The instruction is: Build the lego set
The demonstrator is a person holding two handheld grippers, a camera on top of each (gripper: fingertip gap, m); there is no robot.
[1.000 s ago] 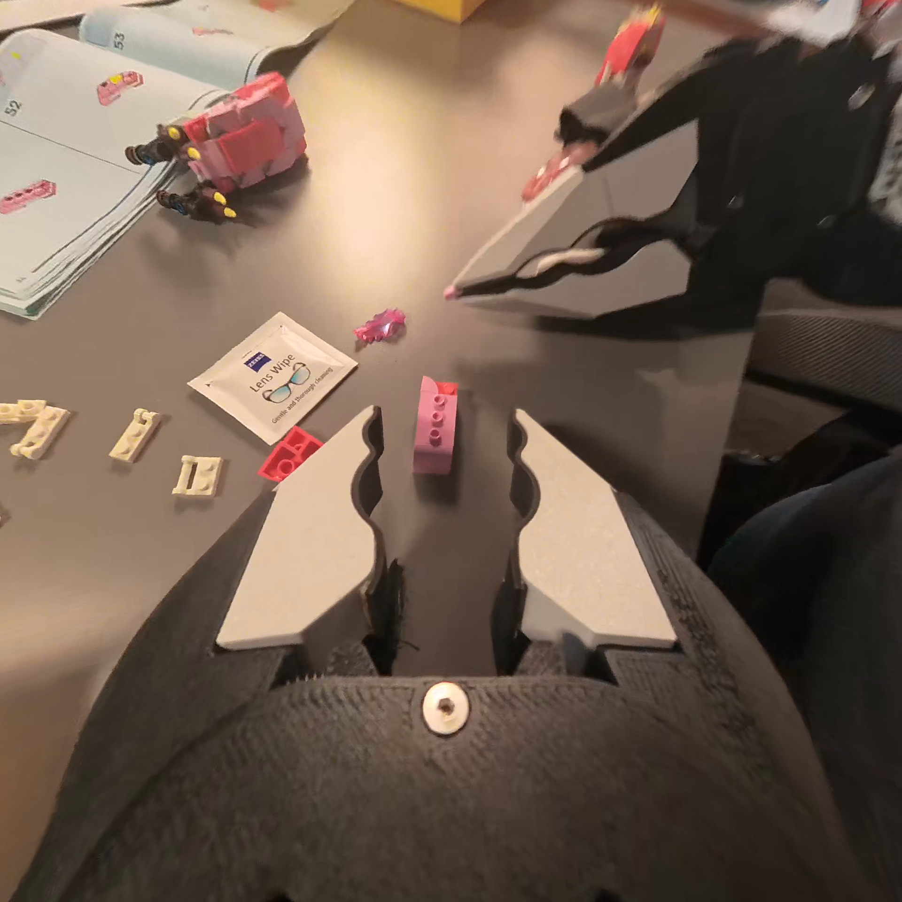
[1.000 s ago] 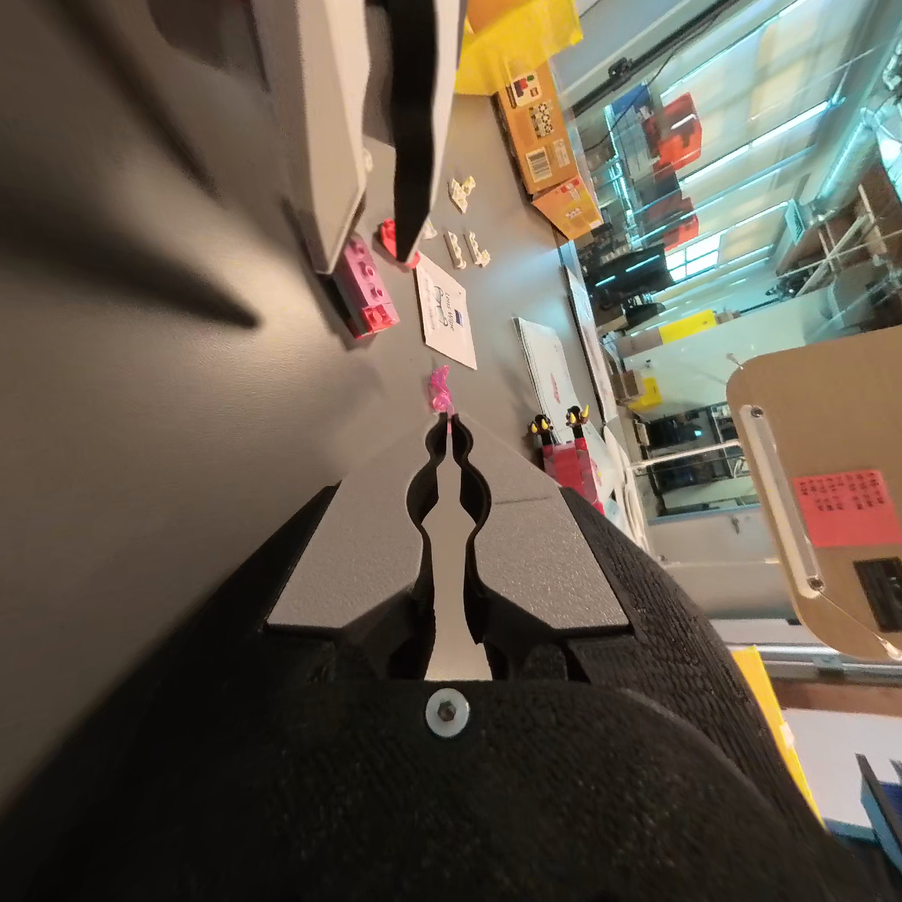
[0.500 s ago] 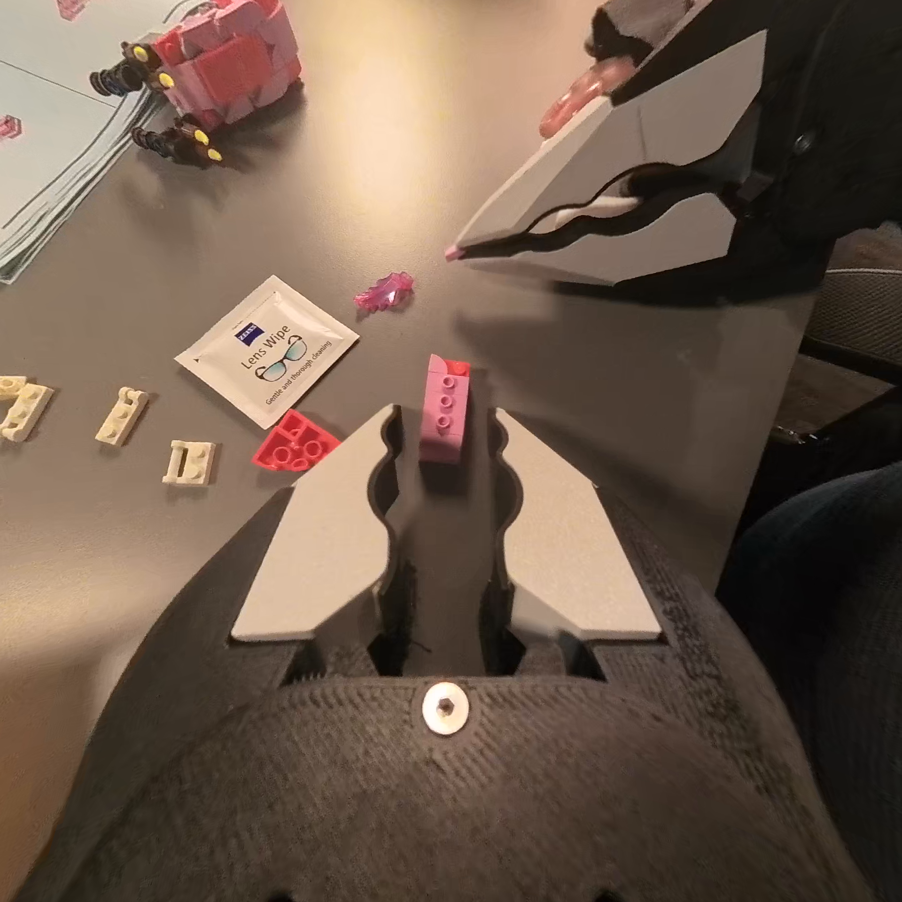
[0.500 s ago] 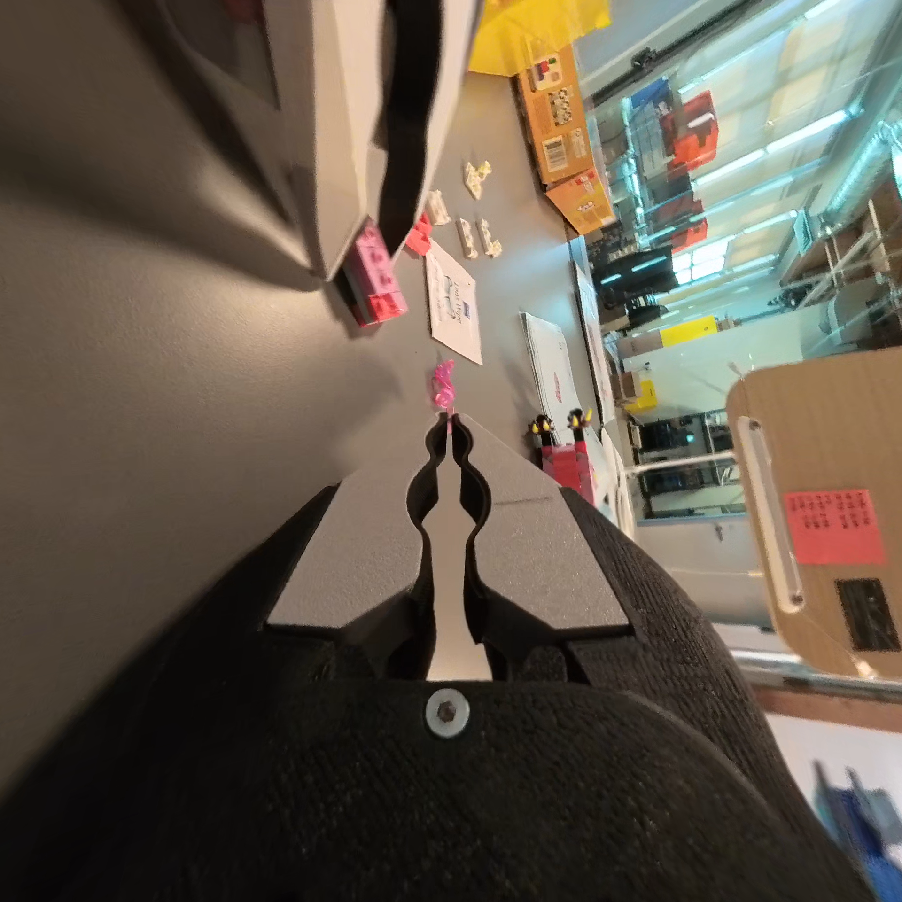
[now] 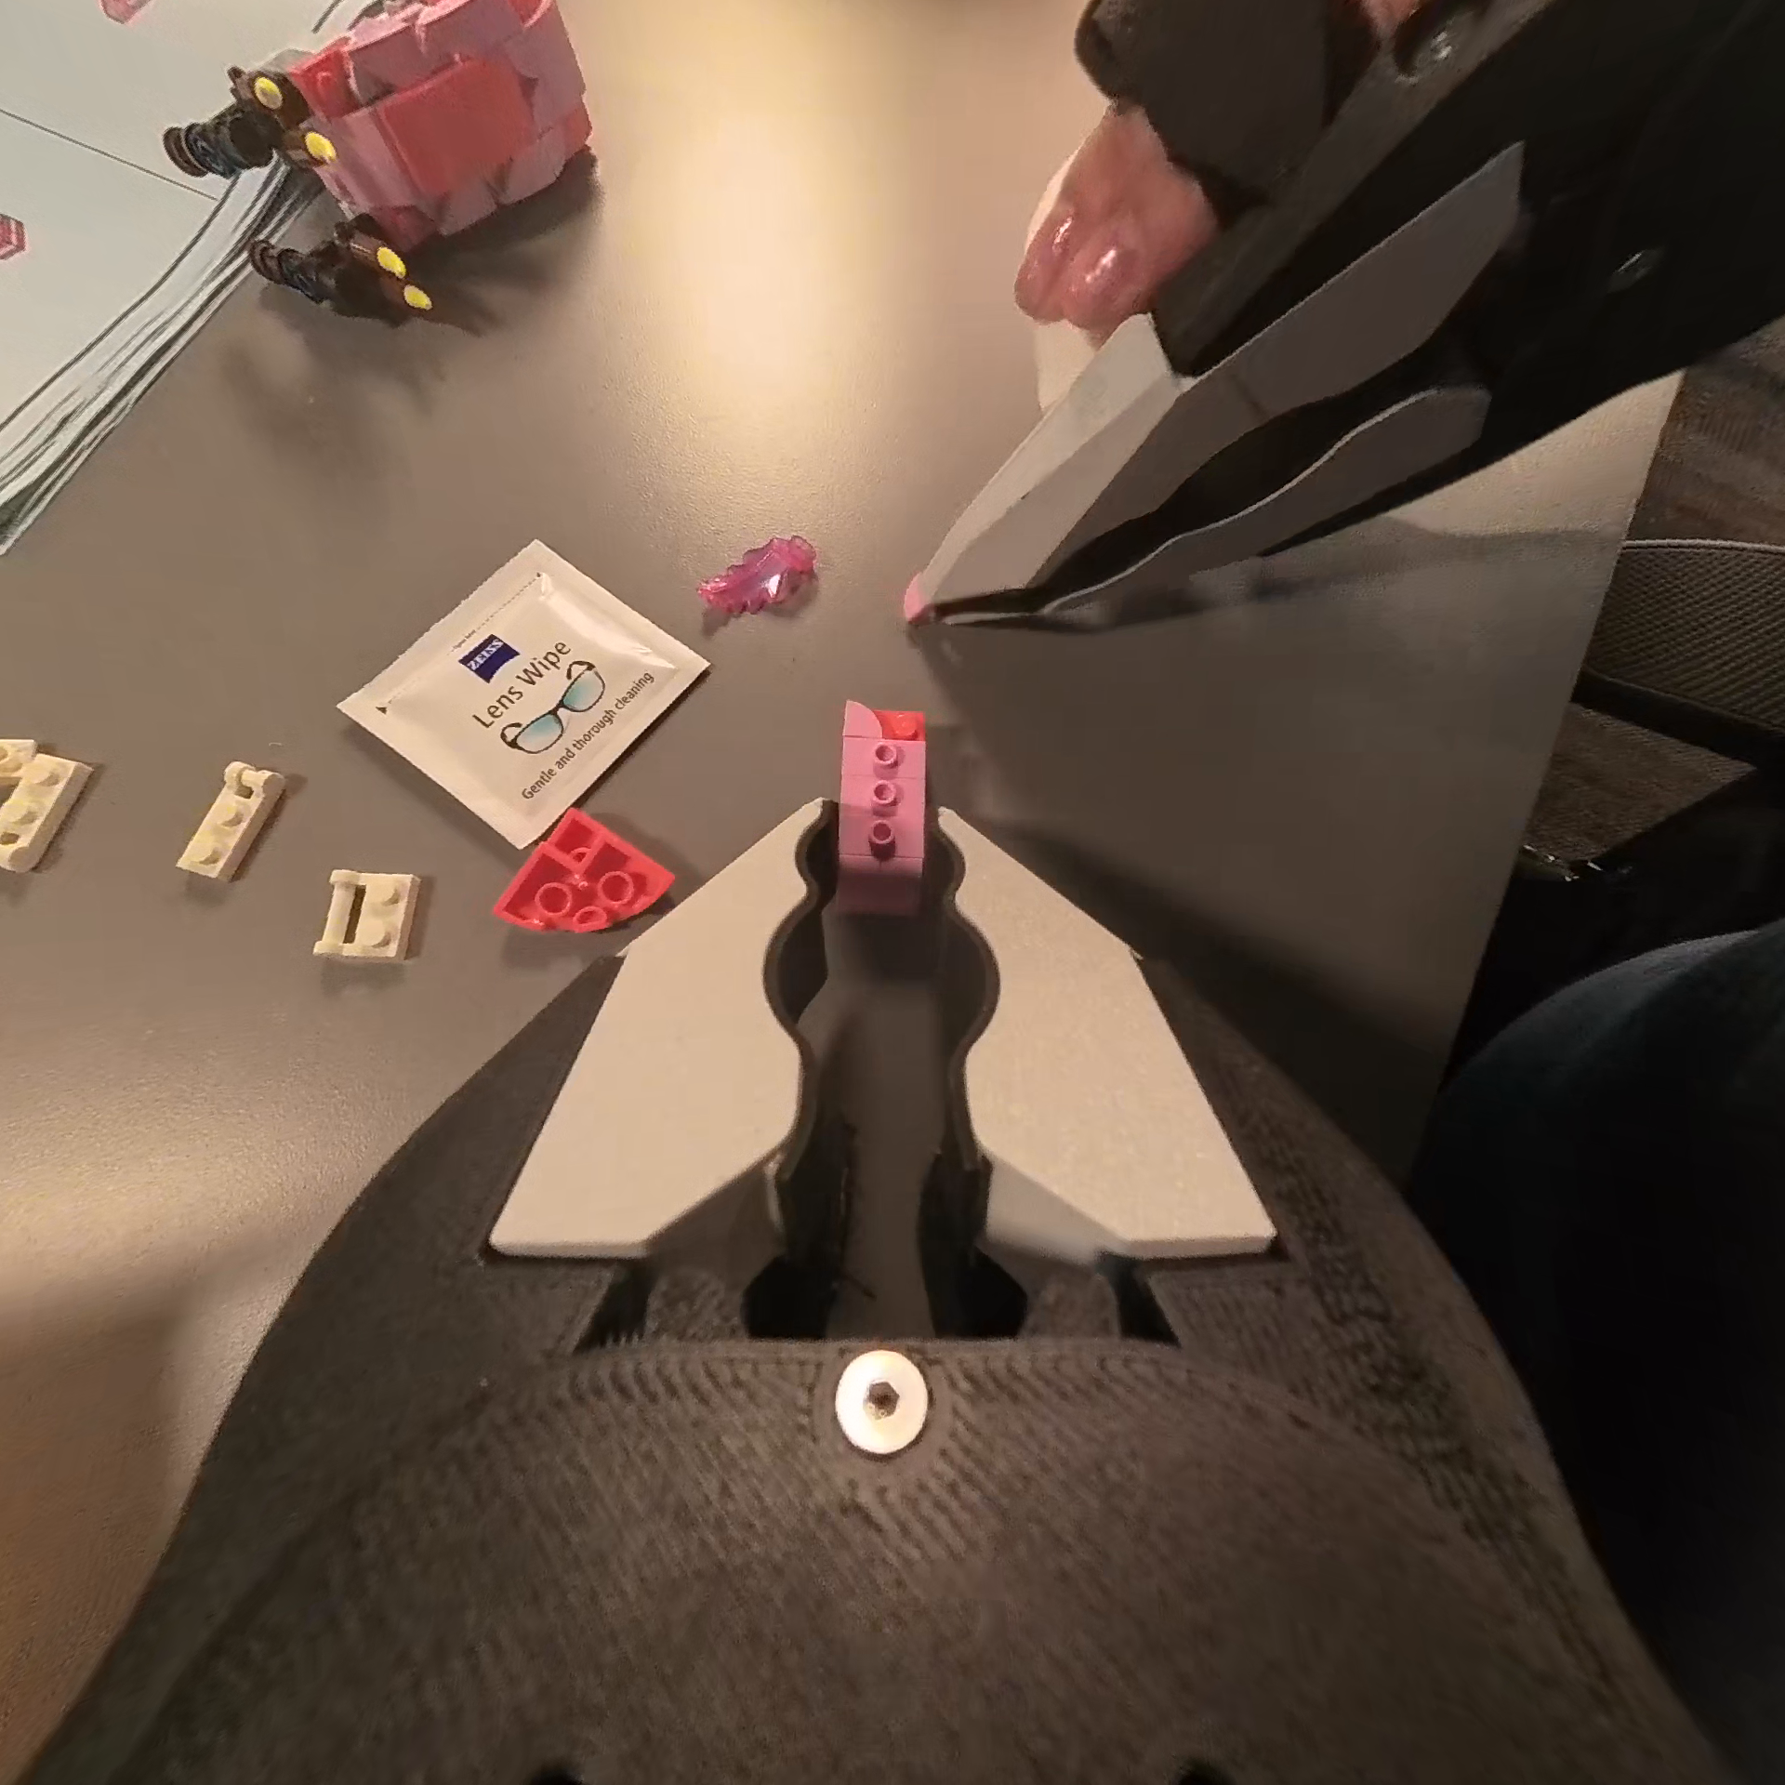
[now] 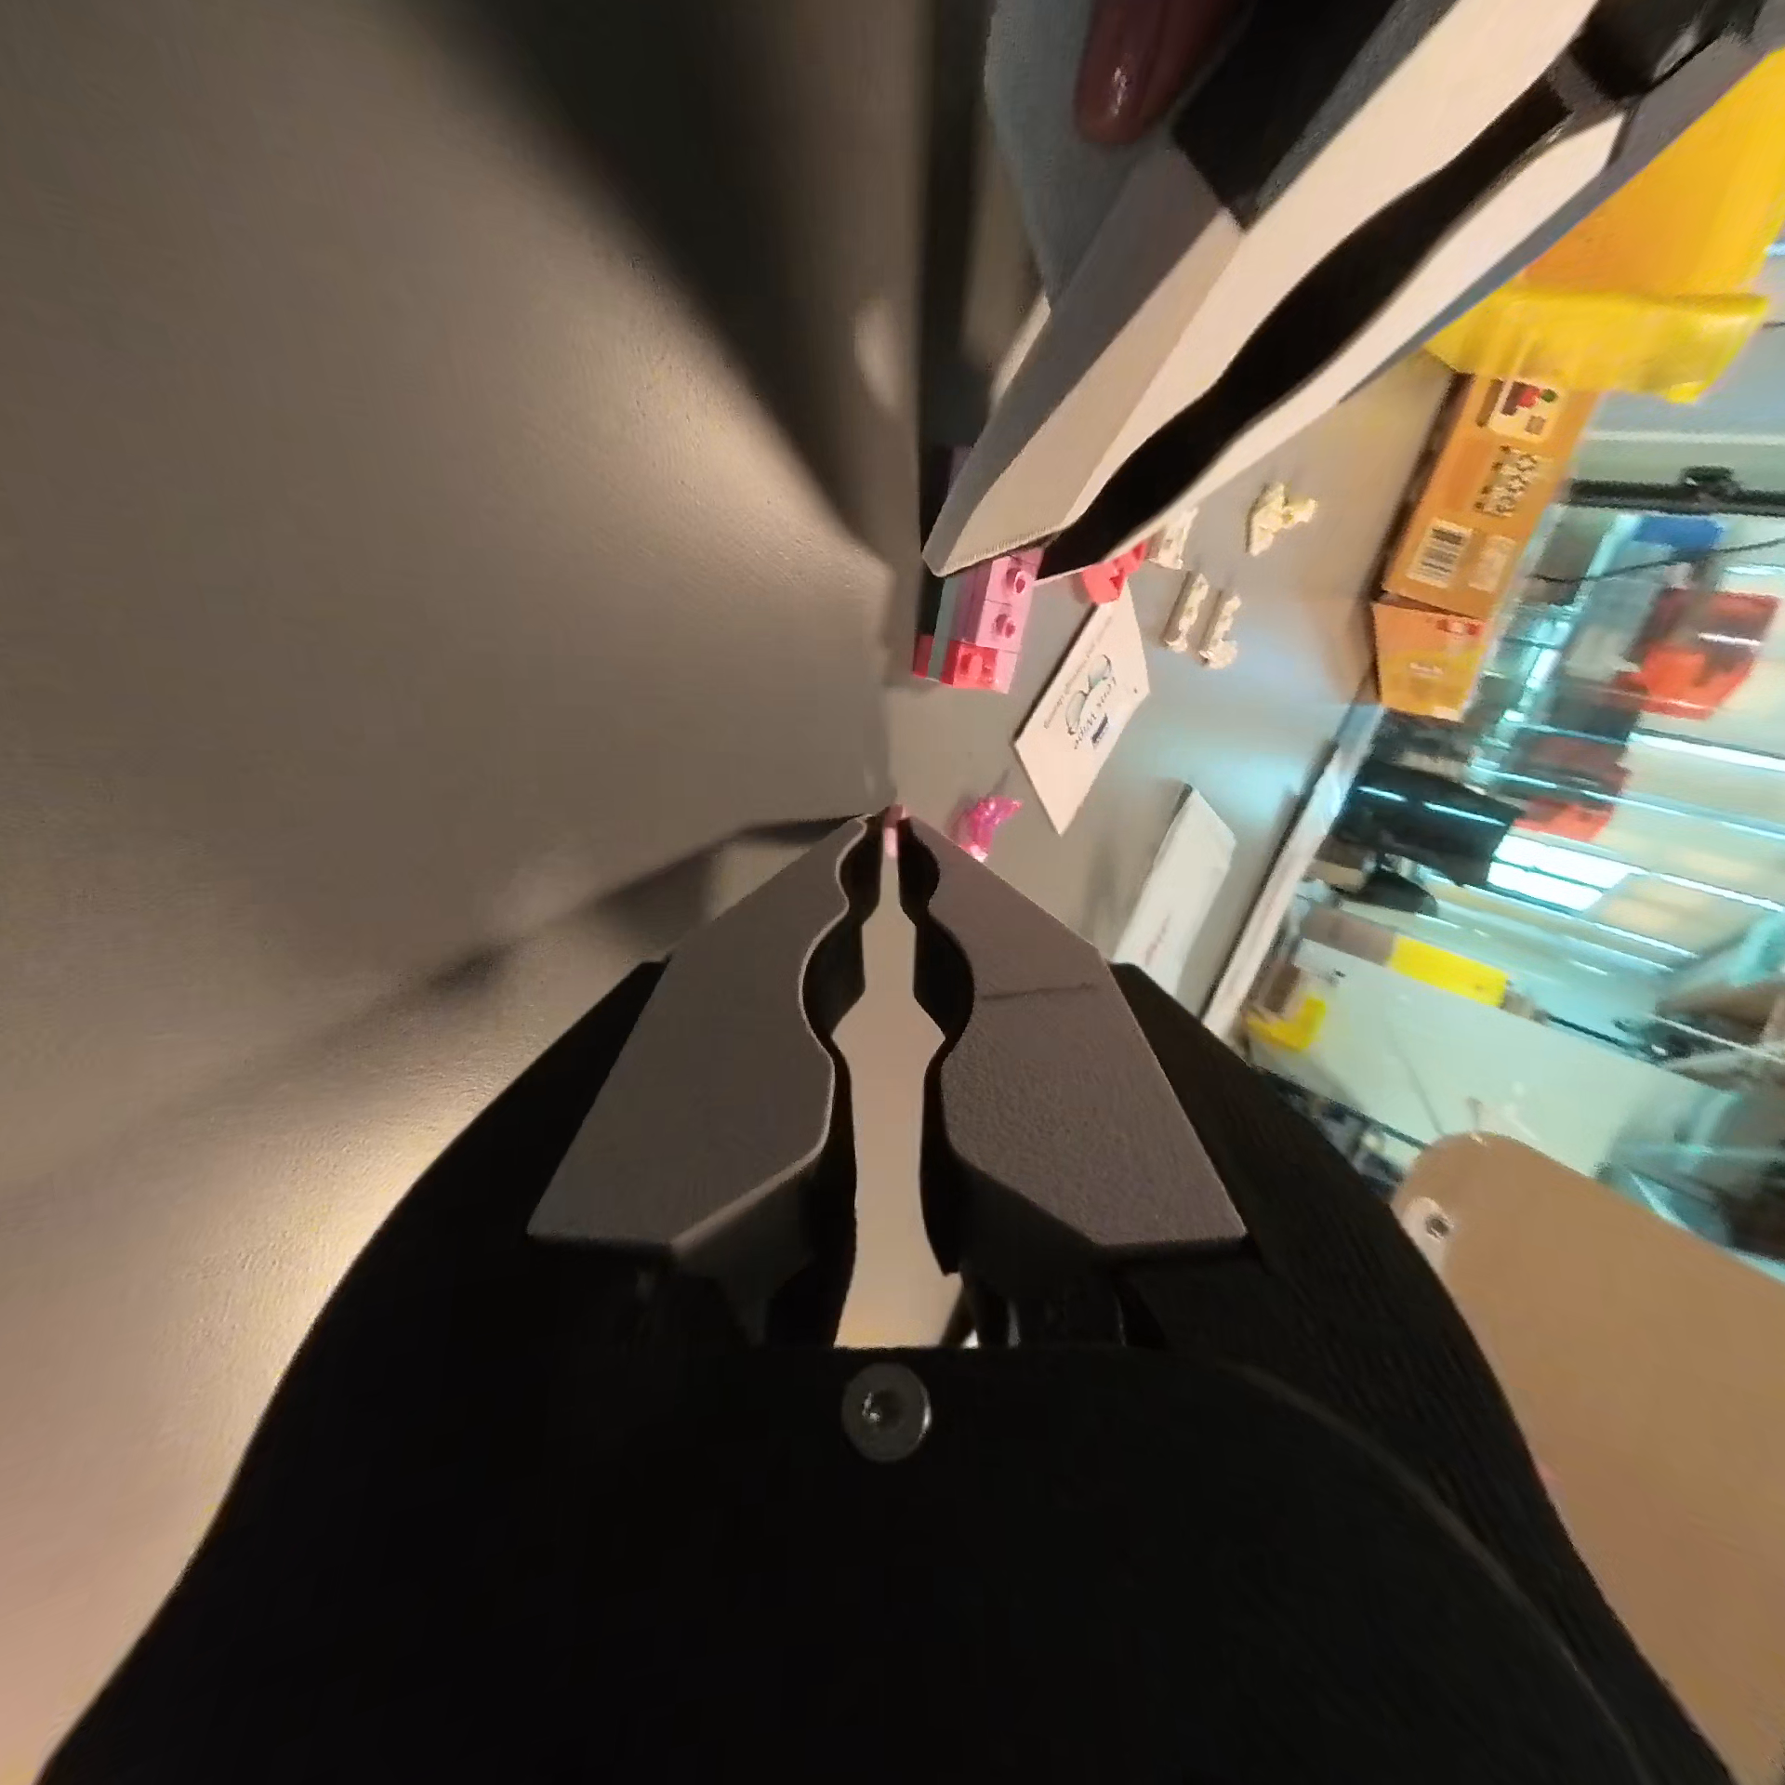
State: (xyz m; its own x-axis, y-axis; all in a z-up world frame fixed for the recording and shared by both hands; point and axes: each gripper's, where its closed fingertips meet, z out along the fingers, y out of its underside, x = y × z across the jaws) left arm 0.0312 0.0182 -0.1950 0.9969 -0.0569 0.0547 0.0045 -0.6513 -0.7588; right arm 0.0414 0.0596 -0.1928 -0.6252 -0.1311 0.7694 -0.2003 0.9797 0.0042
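Pinching a pink stack (image 5: pixel 881 763) in the left tongs (image 5: pixel 881 811), tips closed on its two long flat sides, down on the grey counter (image 5: pixel 676 386) near its front edge. Seems best to keep the pads square on those smooth faces, clear of the studs on top and of the red brick at the far end, with steady, even pressure so that hard, slick plastic does not twist or pop apart at the seams. Holding the right tongs (image 6: pixel 891 829) pressed together on a thin pale pink bit (image 5: pixel 913 607), just above the counter, beyond and right of the stack. Lying near: a translucent pink leaf (image 5: pixel 760 580), a glossy white sachet (image 5: pixel 522 691), a red quarter-round plate (image 5: pixel 580 884) underside up, cream hinge plates (image 5: pixel 367 913), a blocky red-and-pink build (image 5: pixel 444 145) beside a booklet (image 5: pixel 58 290).
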